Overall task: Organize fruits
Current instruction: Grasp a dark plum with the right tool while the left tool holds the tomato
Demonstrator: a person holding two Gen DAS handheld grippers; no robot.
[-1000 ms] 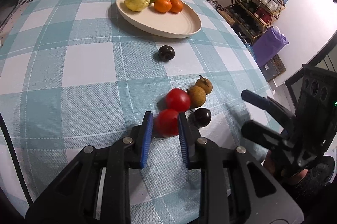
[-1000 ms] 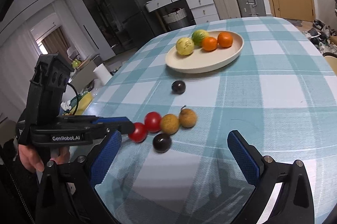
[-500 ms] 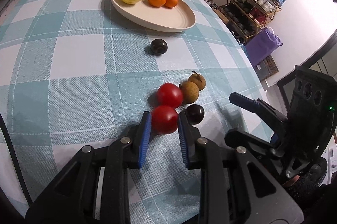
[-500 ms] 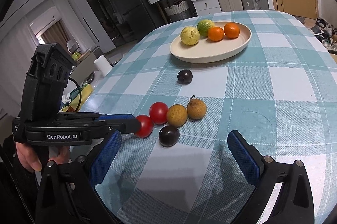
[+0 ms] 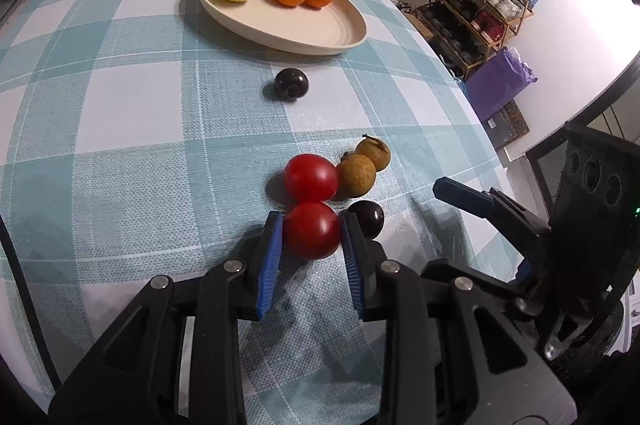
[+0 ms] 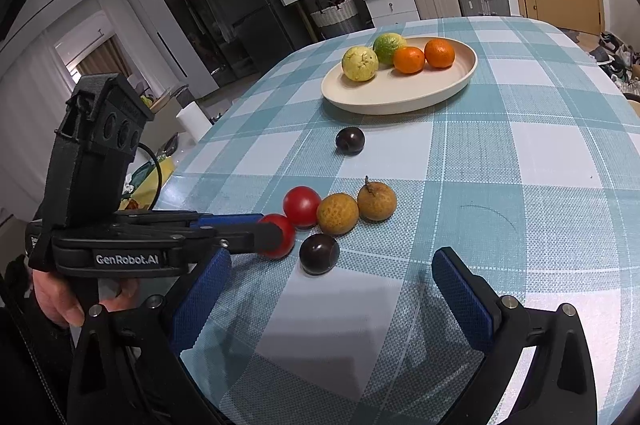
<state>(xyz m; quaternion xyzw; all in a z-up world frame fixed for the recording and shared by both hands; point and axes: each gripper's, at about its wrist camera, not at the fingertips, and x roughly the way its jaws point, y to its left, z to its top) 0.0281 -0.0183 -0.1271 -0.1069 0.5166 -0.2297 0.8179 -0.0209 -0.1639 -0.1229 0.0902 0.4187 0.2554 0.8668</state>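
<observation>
Red tomato [image 5: 311, 230] now sitting between closing left gripper [image 5: 312, 257] jaws, pads touching; you are securing it for plate [image 5: 344, 37]. Right gripper [image 6: 334, 289] idling, jaws apart.

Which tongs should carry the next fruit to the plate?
Left. The left tongs already have their pads on both sides of a red tomato, while the right tongs are wide open with nothing between them. The plate has room.

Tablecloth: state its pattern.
Teal-and-white checks on the tablecloth, clearest in the right wrist view.
</observation>
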